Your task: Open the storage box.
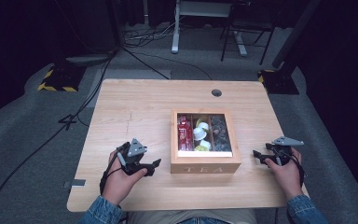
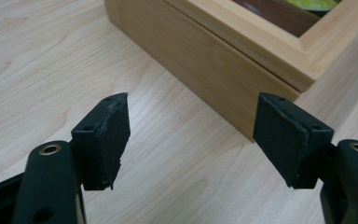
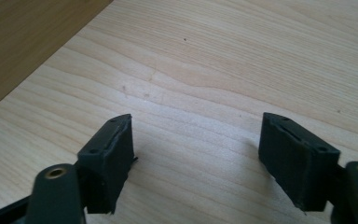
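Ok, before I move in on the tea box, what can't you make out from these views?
- Tea box contents, high view: too small; red packets, white and yellow items, dark right compartment unclear.
- Whether a pane covers the top: cannot tell.
- Box, left gripper view: cut off by the top edge, inside barely visible.
- Box, right gripper view: one side wall, cut off by the left edge.

We see a light wooden table [image 1: 135, 107] with rounded corners and a small round hole [image 1: 216, 93] near its far edge, right of the middle. On it stands one wooden tea box [image 1: 205, 164], a little right of centre and nearer the near edge.
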